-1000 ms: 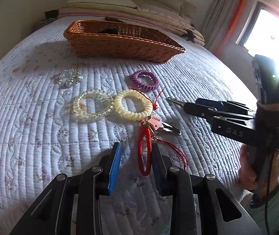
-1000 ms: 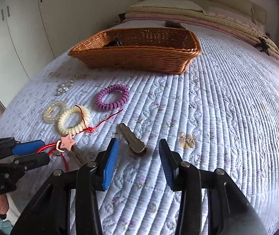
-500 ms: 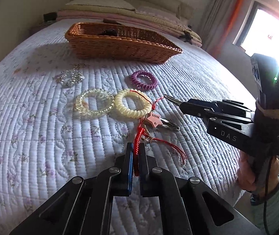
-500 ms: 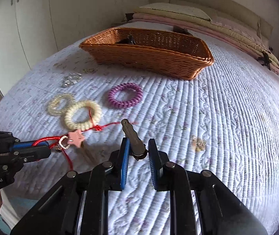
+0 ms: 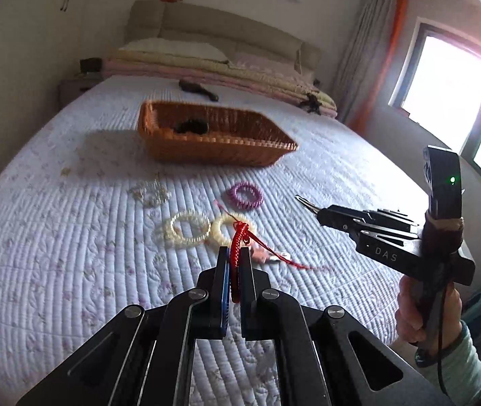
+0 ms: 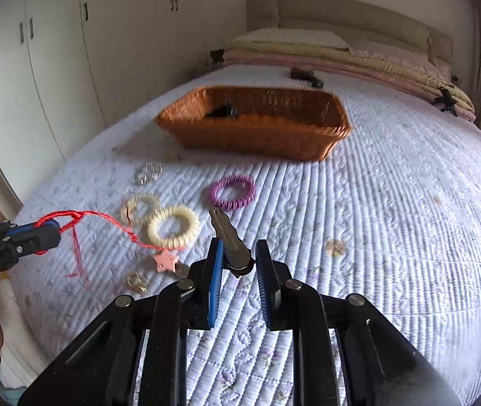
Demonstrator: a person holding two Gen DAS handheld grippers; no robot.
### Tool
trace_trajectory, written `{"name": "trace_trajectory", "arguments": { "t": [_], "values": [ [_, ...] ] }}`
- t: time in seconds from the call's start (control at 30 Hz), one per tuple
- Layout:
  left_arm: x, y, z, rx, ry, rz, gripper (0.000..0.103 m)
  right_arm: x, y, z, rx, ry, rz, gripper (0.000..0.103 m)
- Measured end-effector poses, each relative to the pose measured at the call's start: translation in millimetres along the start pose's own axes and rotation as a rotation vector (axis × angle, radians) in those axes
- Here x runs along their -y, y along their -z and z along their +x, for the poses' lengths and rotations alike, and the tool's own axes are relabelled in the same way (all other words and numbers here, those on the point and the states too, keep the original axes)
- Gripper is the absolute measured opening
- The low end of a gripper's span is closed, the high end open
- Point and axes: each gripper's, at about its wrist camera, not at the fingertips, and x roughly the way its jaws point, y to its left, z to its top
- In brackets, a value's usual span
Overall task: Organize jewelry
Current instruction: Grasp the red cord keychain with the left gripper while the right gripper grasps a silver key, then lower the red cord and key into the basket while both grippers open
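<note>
Left hand-held gripper (image 5: pixel 234 264) was clamped on the red cord bracelet (image 5: pixel 239 237), its pink star charm (image 6: pixel 165 260) dangling over the bed (image 6: pixel 392 203). Right hand-held gripper (image 6: pixel 239 253) pinched a brown hair clip (image 6: pixel 228 237). Beyond stood the wicker basket (image 6: pixel 257 135).

"DAS" on right claw (image 5: pixel 321 217), partial "ol.AI" on left claw (image 6: pixel 48 230)

You're in a home bedroom. You've got a bed (image 6: pixel 392 203) with a quilted floral bedspread, an upholstered headboard (image 6: pixel 341 13), a pillow (image 6: pixel 294 39) and folded blankets (image 6: pixel 358 64) stacked at the head. White built-in wardrobe doors (image 6: pixel 54 67) run along one side, a curtained window (image 5: pixel 443 84) along the other. A nightstand (image 5: pixel 74 88) stands beside the bed.
</note>
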Motion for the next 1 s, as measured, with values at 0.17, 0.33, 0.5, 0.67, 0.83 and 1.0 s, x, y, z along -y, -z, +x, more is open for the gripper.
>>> {"name": "trace_trajectory", "arguments": {
  "t": [0.17, 0.33, 0.5, 0.67, 0.83, 1.0],
  "values": [
    [0.0, -22.2, -14.4, 0.069, -0.001, 0.01, 0.004, 2.6, -18.5, -18.7, 0.062, 0.012, 0.018, 0.022],
    [0.1, -58.7, -14.5, 0.139, 0.001, 0.031, 0.004, 10.3, -47.8, -27.7, 0.123, 0.027, 0.052, 0.022],
    [-2.8, -100.4, -4.3, 0.195, -0.006, 0.041, 0.004, 20.8, -84.9, -21.3, 0.171, 0.045, 0.099, 0.022],
    [-11.8, -145.8, 22.7, 0.217, -0.023, 0.029, 0.004, 30.0, -125.0, 1.3, 0.187, 0.067, 0.143, 0.022],
    [-29.8, -187.1, 67.6, 0.217, -0.028, -0.039, 0.004, 42.7, -157.8, 42.0, 0.168, 0.093, 0.179, 0.022],
    [-47.9, -203.3, 120.1, 0.174, -0.069, -0.101, 0.004, 59.4, -176.4, 101.6, 0.079, 0.112, 0.232, 0.022]
  ]
}}
